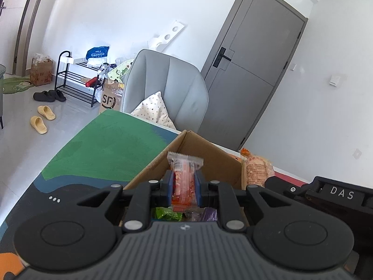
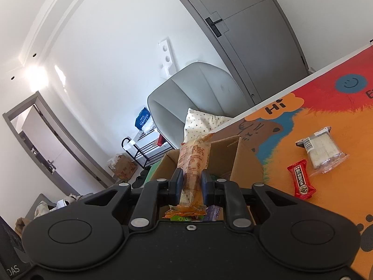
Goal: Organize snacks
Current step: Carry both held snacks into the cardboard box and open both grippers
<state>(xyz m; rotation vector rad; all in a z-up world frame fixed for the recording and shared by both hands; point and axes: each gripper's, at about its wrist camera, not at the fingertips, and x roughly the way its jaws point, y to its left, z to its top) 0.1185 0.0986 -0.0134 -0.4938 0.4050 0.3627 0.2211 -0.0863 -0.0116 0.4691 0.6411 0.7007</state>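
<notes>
1. Grip status, left: my left gripper is clamped on a clear-and-orange snack packet, which stands upright between the blue pads, its crimped top edge well above them.
2. Grip status, right: my right gripper is clamped on an orange snack pouch printed with text, also upright; its lower seal hangs crumpled below the pads.
3. Location: both packets hang over the open cardboard box on the colourful table mat. Green and purple wrappers already lie inside the box, so I judge sorting to be partly done.
4. Still outside: a red candy bar and a clear pack of white wafers lie on the mat to the right of the box, well apart from either gripper.
5. Risk, collision: the two grippers sit side by side over one narrow opening. Releasing together could knock the housings or jam one packet against the other.
6. Risk, miss: the tall pouch leans toward the raised box flap. It could catch there and tip out onto the mat.
7. Risk, crush: the pads pinch each packet thin at mid-body, so brittle contents may break.
8. Legible writing: "DAS" on the neighbouring gripper housing; "SF" on a carton on the floor; "Hi" on the mat. The printing on the pouch and the red bar is too small to read.
</notes>
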